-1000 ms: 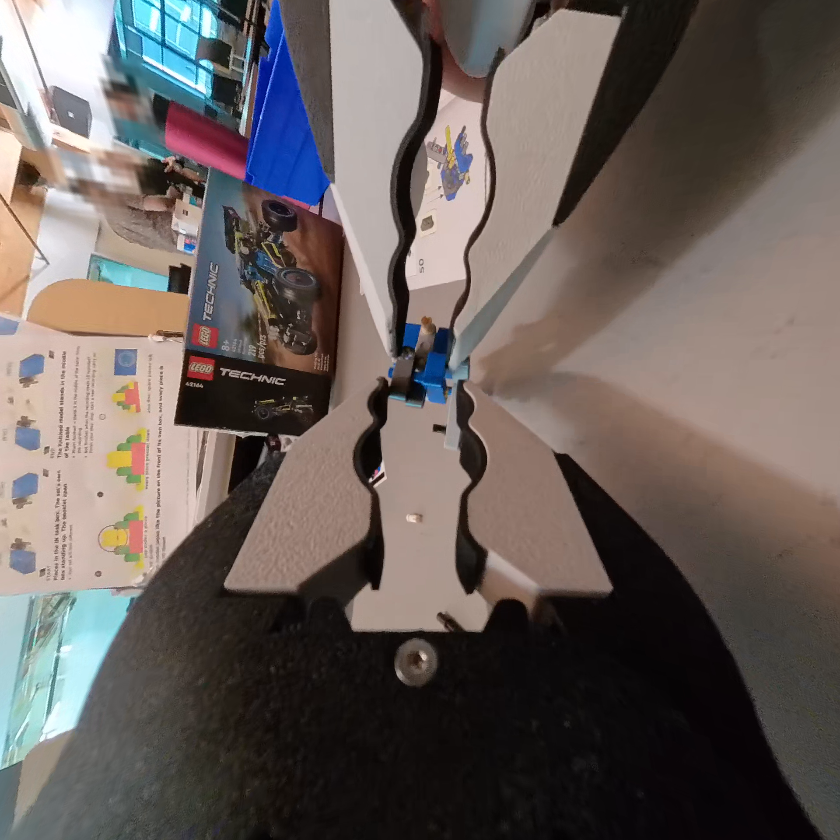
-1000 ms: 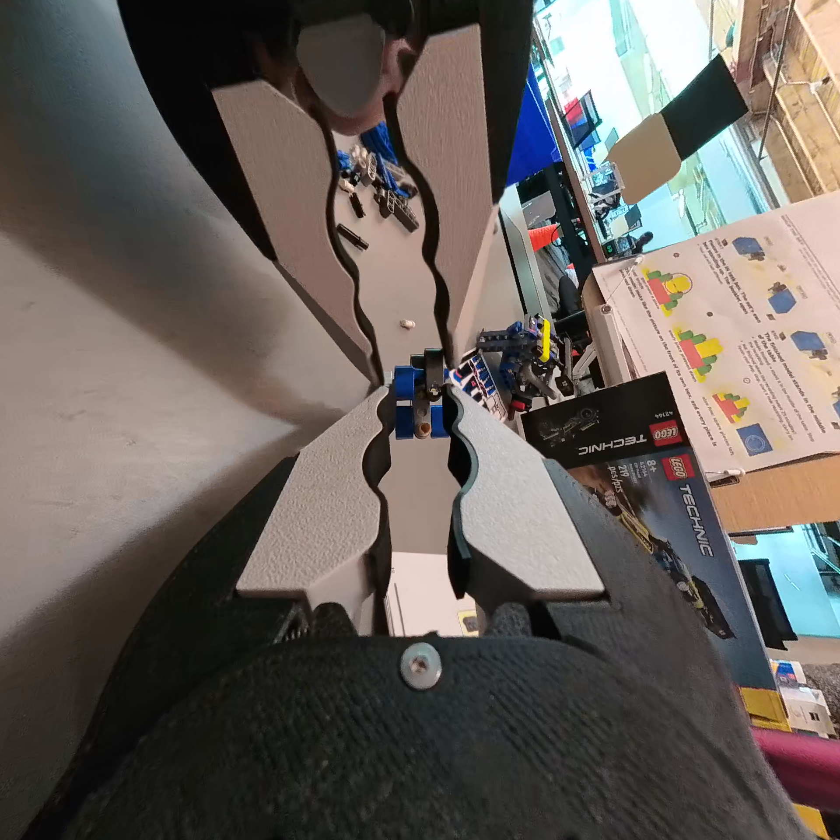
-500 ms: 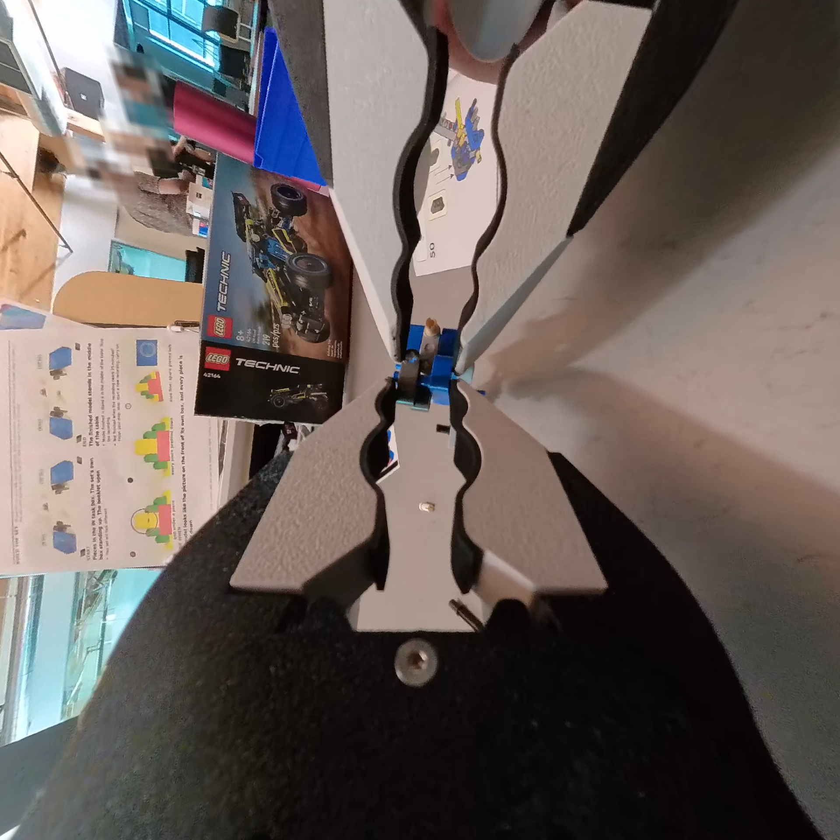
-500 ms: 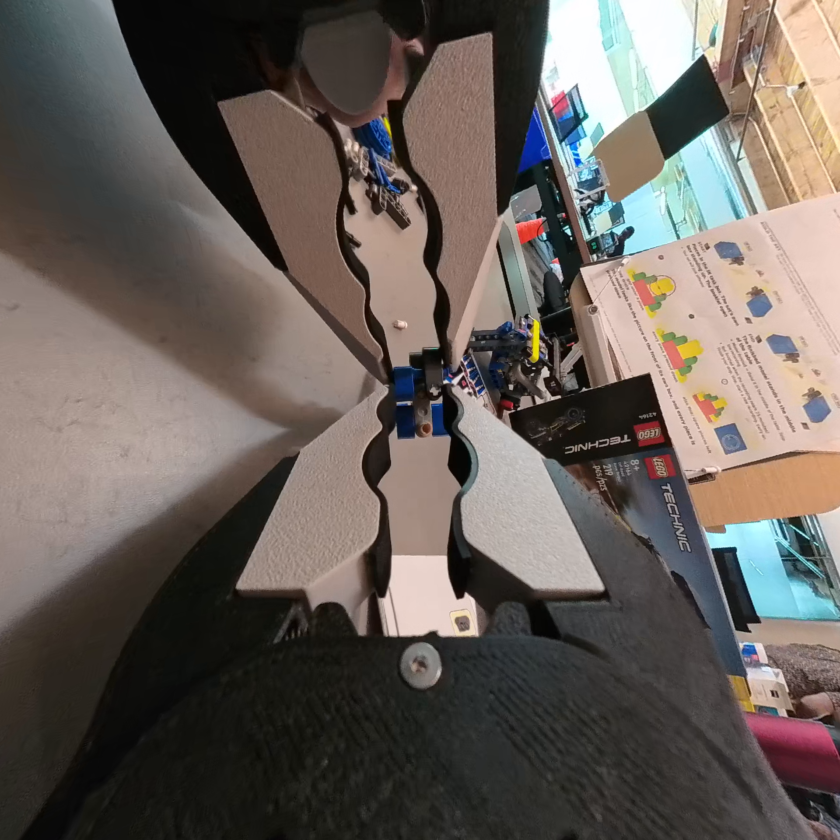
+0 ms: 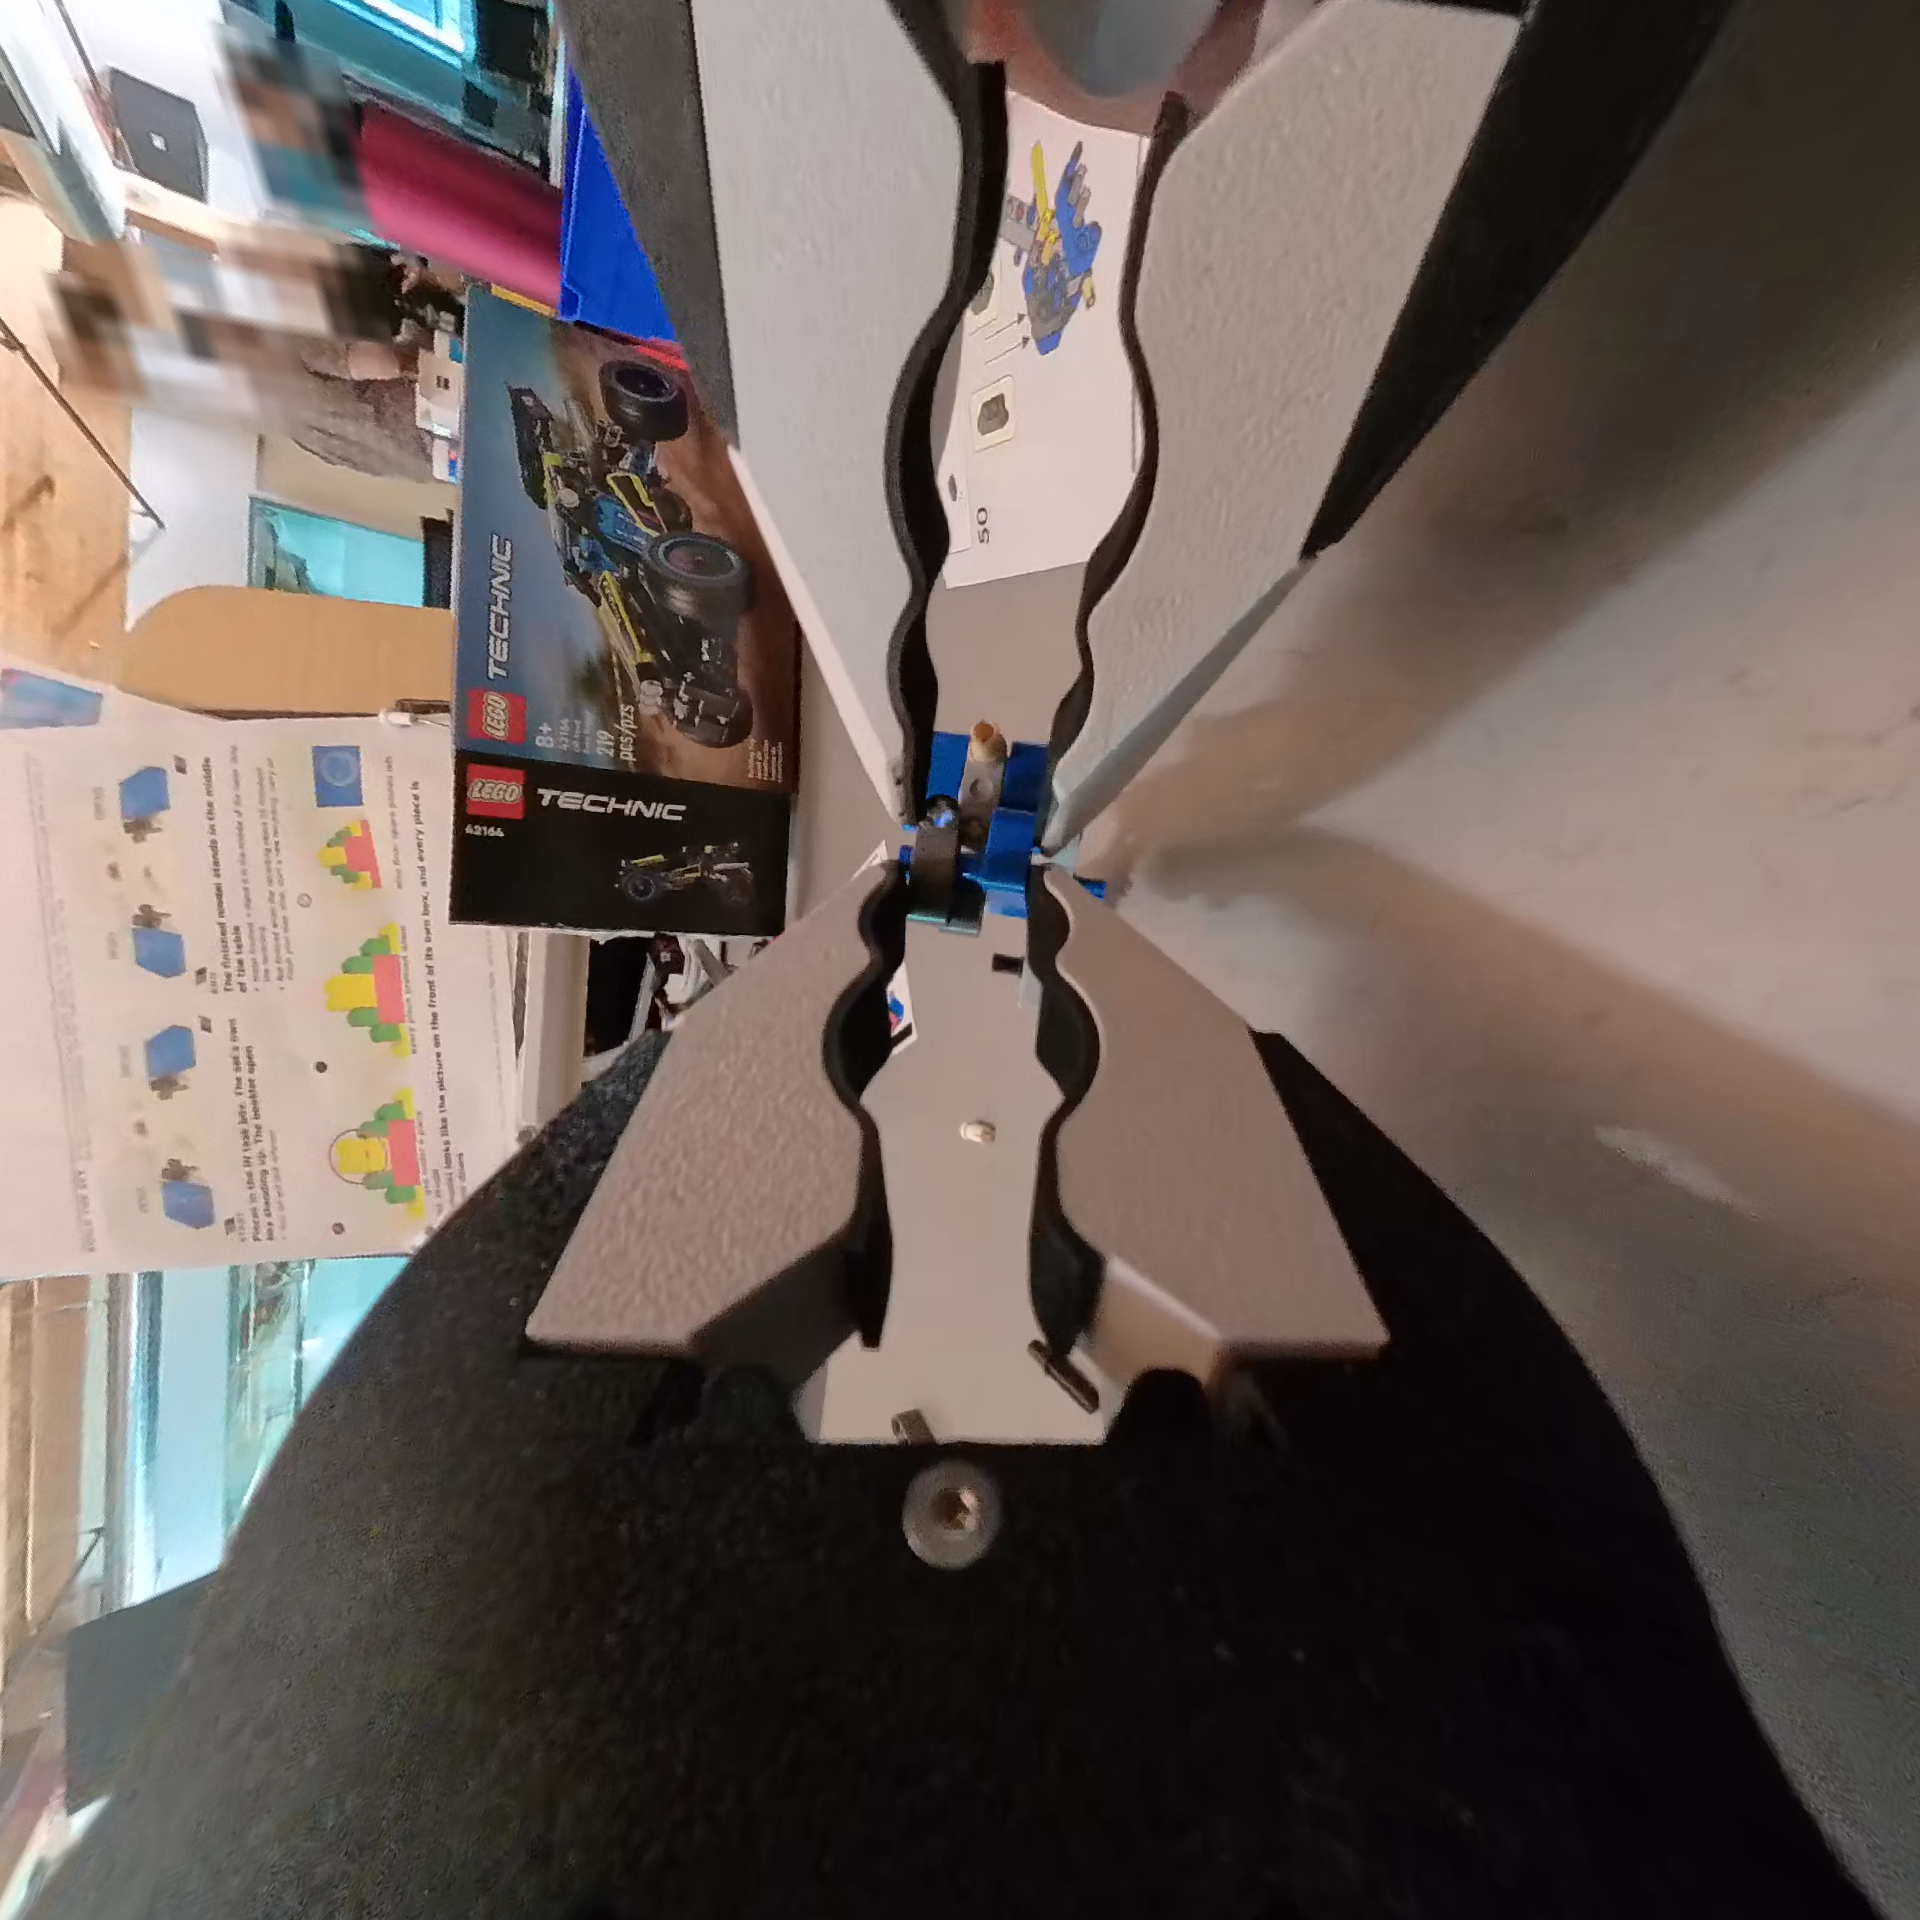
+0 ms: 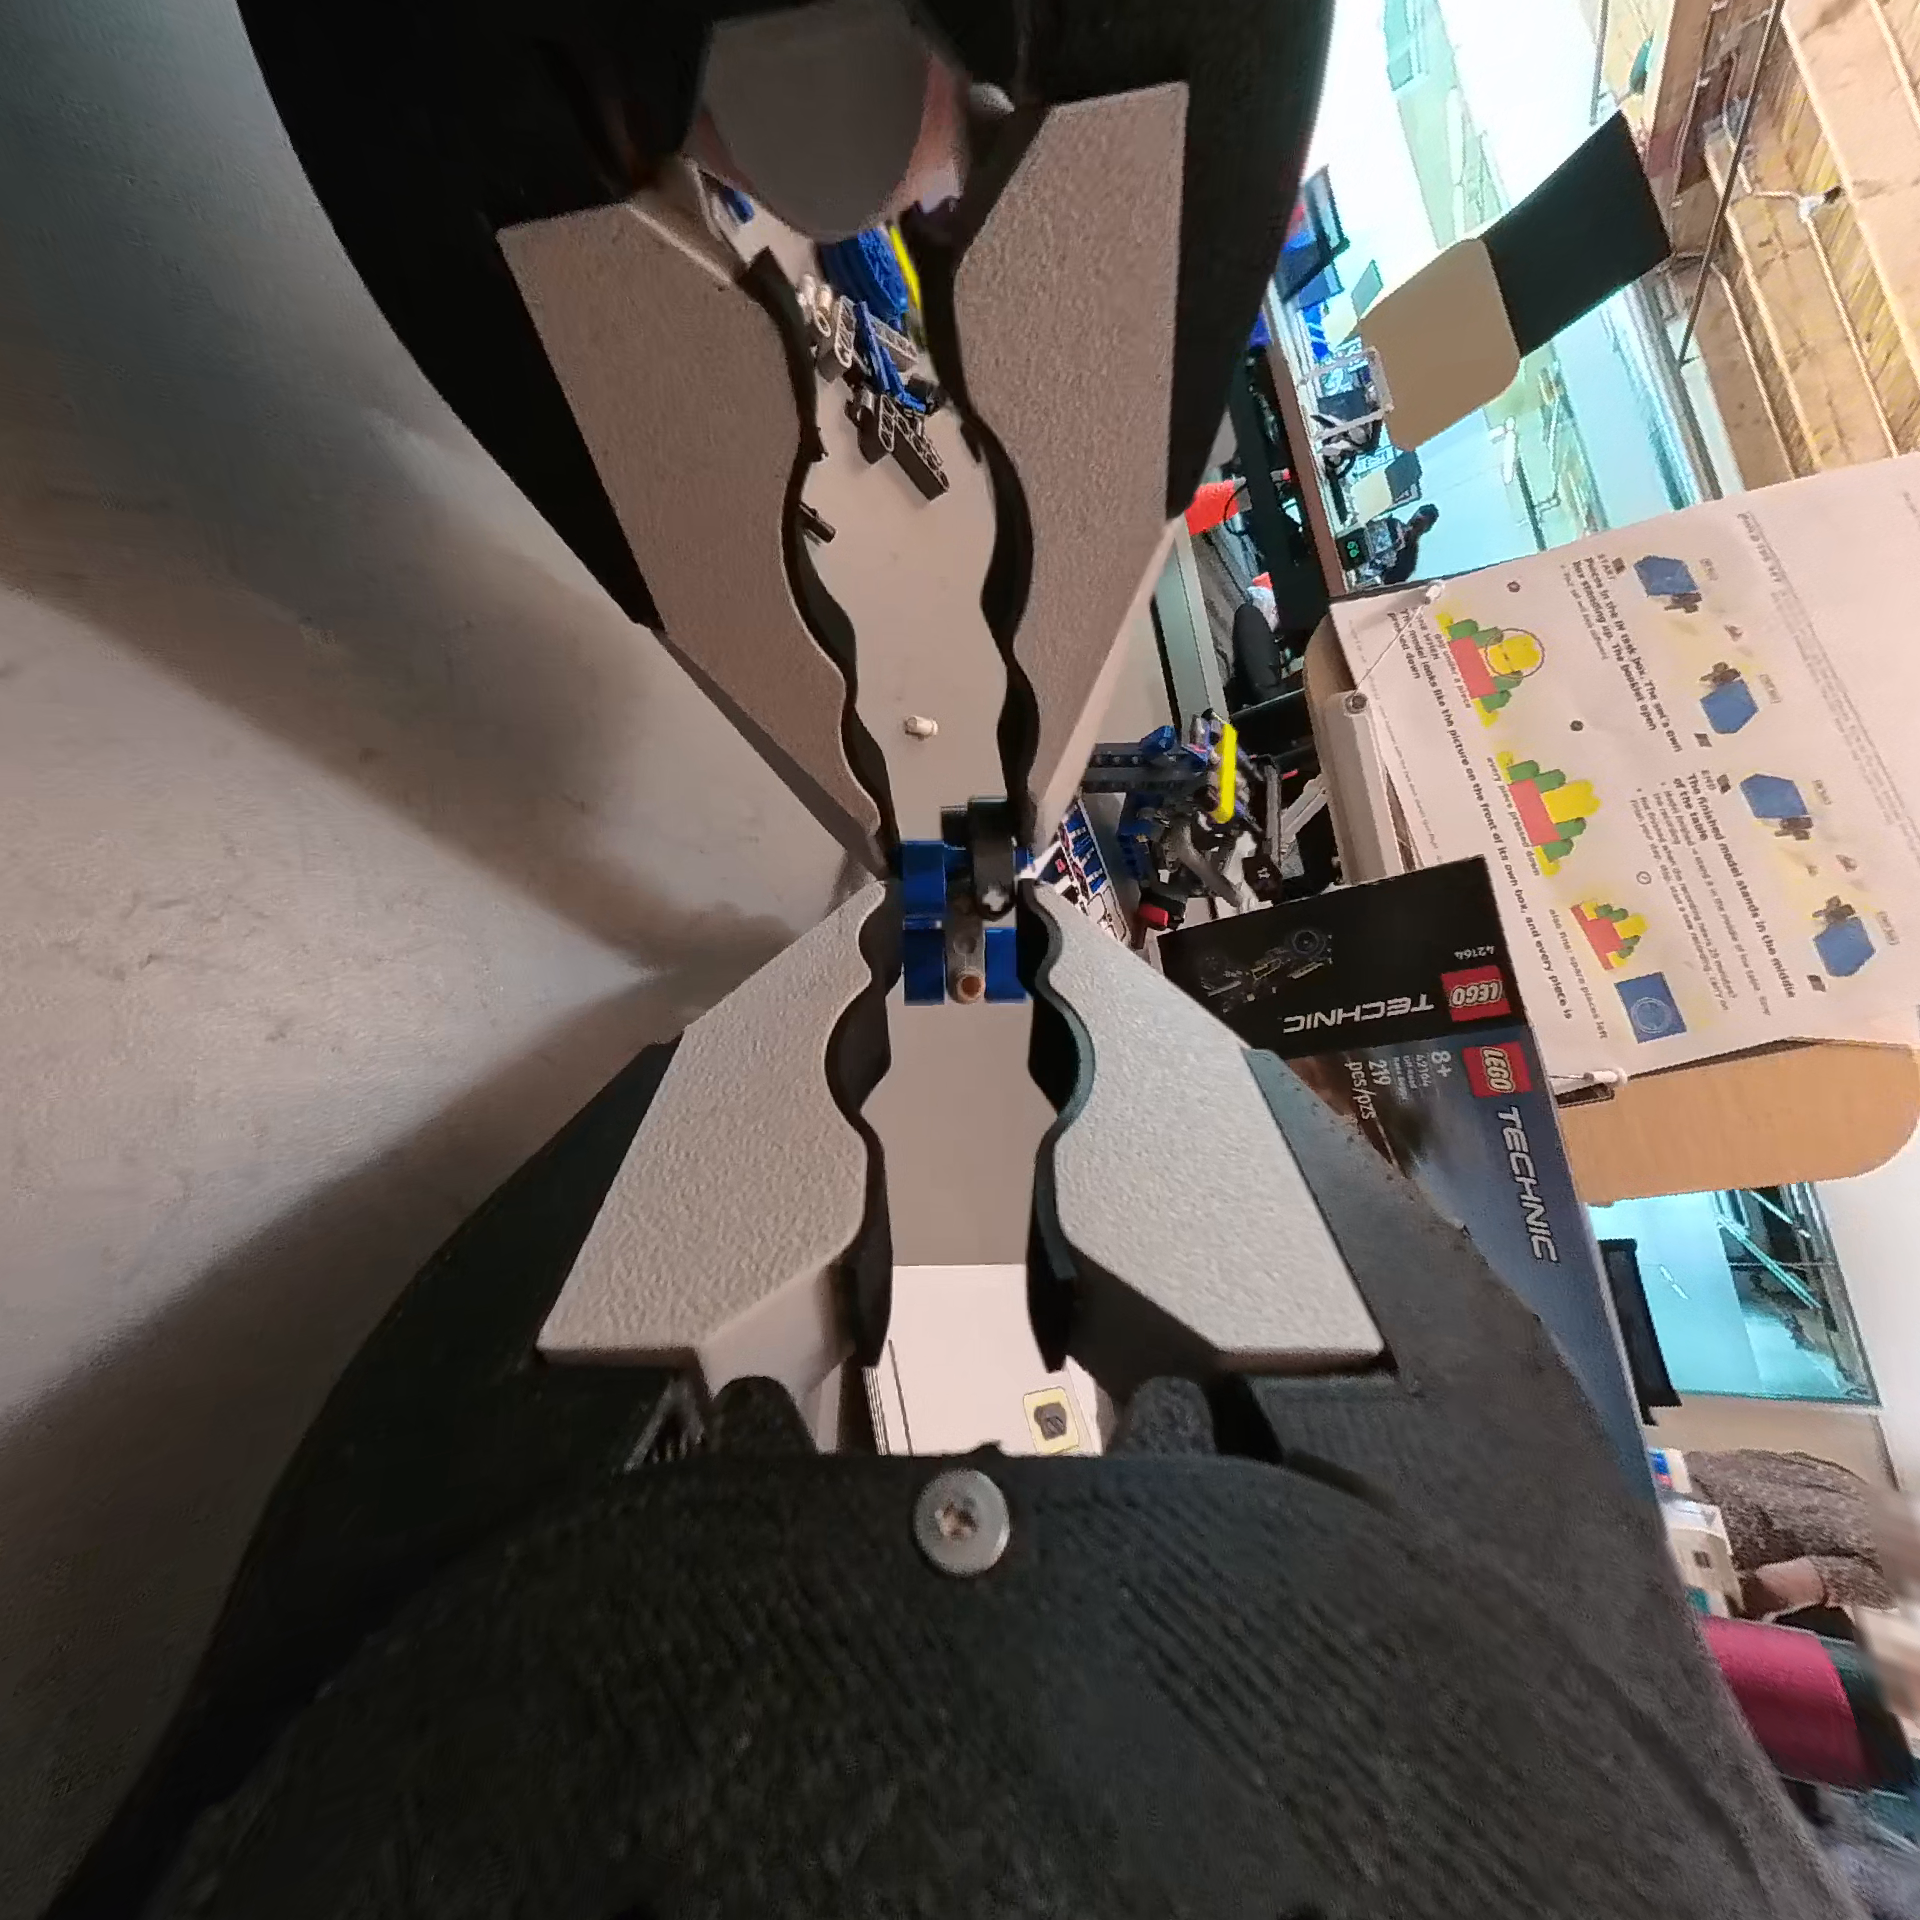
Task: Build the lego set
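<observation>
A small blue lego assembly (image 5: pixel 1000 831) with a black connector (image 5: pixel 938 854) and a grey pin with a tan end hangs above the grey table, held between the two grippers, which meet tip to tip. My left gripper (image 5: pixel 966 896) is shut on its near end by the black connector. My right gripper (image 5: pixel 977 800) comes in from the top of the left wrist view. In the right wrist view my right gripper (image 6: pixel 956 930) is shut on the blue assembly (image 6: pixel 920 935), and the left gripper (image 6: pixel 951 831) closes on it from above.
The lego set box (image 5: pixel 623 675) (image 6: pixel 1455 1039) stands at the table's edge beside a printed sheet (image 5: pixel 208 987). The open instruction booklet (image 5: pixel 1039 416) (image 6: pixel 966 1351) lies under the right gripper. A pile of loose pieces (image 6: pixel 883 395), a partly built model (image 6: pixel 1174 821) and a stray pin (image 5: pixel 977 1129) lie on the table. Left tips and right tips are each some 20 centimetres from the partly built model (image 6: pixel 1174 821).
Both grippers stay clamped on the blue assembly. The joined pair has shifted and tilted a little, so the box and booklet sit slightly differently in view.
</observation>
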The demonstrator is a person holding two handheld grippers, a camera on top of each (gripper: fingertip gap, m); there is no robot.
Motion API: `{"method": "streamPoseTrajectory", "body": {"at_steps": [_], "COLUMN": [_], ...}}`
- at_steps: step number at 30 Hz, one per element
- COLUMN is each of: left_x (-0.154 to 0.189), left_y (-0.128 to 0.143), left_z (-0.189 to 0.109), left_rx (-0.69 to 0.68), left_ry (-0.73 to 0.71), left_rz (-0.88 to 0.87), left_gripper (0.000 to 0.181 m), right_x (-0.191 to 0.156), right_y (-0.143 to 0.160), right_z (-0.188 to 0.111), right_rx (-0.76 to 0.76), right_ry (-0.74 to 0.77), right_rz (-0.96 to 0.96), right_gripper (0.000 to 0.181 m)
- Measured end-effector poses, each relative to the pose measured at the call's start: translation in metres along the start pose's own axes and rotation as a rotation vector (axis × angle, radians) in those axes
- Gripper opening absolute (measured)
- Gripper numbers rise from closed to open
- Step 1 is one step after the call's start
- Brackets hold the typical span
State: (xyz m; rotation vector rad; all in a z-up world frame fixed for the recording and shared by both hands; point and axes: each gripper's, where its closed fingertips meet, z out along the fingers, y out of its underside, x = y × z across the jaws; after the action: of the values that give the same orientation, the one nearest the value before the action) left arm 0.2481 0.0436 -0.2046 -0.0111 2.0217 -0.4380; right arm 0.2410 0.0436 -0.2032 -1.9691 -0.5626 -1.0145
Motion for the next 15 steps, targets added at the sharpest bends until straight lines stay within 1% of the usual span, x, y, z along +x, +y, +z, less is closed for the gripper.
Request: {"method": "streamPoseTrajectory", "body": {"at_steps": [1, 5, 7, 12, 15], "left_x": [0.0004, 0.0025, -0.0009, -0.0046, -0.0022], "left_y": [-0.0007, -0.0004, -0.0007, 0.0009, 0.0035], "left_z": [-0.0002, 0.0005, 0.0004, -0.0001, 0.0006], "left_rx": [0.007, 0.022, 0.025, -0.024, -0.057], "left_ry": [0.001, 0.013, -0.008, -0.037, -0.019], "left_rz": [0.009, 0.019, 0.006, -0.011, -0.026], "left_gripper": [0.02, 0.019, 0.02, 0.021, 0.021], "right_x": [-0.0003, -0.0027, 0.0016, 0.0044, 0.0017], "right_y": [-0.0004, 0.0008, -0.0002, -0.0009, -0.0003], "right_z": [0.0002, 0.0009, 0.0003, 0.0009, 0.0024], "right_rx": [-0.001, -0.017, -0.012, -0.031, -0.043], "right_ry": [0.001, -0.022, -0.003, 0.021, 0.011], "right_rz": [-0.006, 0.004, 0.022, 0.019, 0.012], "right_gripper": [0.02, 0.02, 0.019, 0.019, 0.019]}}
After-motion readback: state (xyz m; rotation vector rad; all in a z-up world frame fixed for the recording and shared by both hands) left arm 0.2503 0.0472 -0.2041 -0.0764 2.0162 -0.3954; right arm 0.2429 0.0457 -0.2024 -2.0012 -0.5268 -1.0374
